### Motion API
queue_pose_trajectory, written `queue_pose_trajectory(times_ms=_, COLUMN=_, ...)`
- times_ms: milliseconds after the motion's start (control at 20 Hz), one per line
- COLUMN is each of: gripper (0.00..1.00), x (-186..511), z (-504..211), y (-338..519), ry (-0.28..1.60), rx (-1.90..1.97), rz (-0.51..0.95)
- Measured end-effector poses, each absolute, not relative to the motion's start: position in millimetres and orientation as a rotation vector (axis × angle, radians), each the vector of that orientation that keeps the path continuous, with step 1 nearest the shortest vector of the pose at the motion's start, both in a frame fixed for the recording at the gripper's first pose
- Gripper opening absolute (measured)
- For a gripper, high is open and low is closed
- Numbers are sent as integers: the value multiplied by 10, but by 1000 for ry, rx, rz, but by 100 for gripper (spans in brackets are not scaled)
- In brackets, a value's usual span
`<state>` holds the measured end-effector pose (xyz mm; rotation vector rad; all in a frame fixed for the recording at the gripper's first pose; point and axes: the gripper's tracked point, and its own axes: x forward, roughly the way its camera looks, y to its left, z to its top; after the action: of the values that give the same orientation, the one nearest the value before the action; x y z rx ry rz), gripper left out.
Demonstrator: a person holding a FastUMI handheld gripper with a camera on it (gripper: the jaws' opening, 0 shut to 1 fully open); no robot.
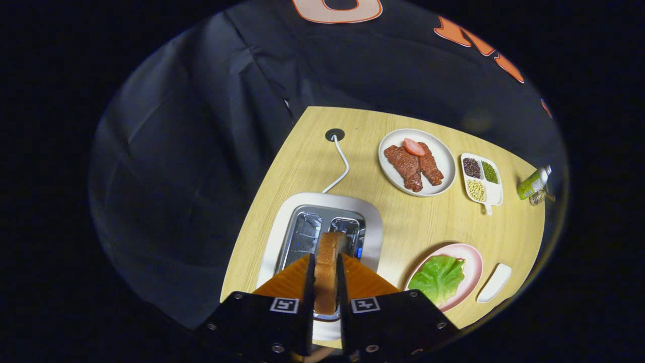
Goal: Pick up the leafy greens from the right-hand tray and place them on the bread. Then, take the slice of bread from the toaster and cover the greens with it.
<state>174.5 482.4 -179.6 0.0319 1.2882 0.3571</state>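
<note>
One slice of bread (327, 269), browned at the crust, stands on edge between the jaws of the gripper (326, 282), which are clamped on its two flat faces; it is held directly above the toaster (370, 222).

One toaster, white-bodied with two metal-lined slots, sits on the worktop (418, 222) beneath the slice; a white cable (341, 166) runs from its far side to a round grommet hole (334, 134) in the worktop.

One pink plate (471, 275), to the right of the toaster, carries the leafy greens (437, 277), a single crinkled green leaf spread flat over it. Whether bread lies under the leaf cannot be told.

One small white oblong dish (495, 283) lies just beside the pink plate, on its outer side.

One white round plate (443, 161), beyond the toaster, holds two dark red slabs of meat (413, 166) side by side, with a pink sausage slice (414, 146) on top of their far ends.

One white divided dish (496, 194) with a short handle, right of the meat plate, holds dark beans, green beans and pale yellow beans in separate compartments.

One green-labelled bottle (533, 183) lies tilted near the worktop's far right corner.
</note>
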Motion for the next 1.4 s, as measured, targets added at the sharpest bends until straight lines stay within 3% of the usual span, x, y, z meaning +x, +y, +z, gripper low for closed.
queue_pose_trajectory(times_ms=100, gripper=16, x=1743, z=-1797, y=4820, ry=1286, rx=47, rz=364)
queue_pose_trajectory(times_ms=400, gripper=8, x=1824, z=-1530, y=4735, ry=1228, rx=121, rz=416)
queue_pose_trajectory(times_ms=950, gripper=8, x=1856, z=-795, y=3986, ry=1072, rx=335, rz=467)
queue_pose_trajectory(times_ms=1400, gripper=8, x=1602, z=-1116, y=3256, ry=1070, rx=466, rz=480)
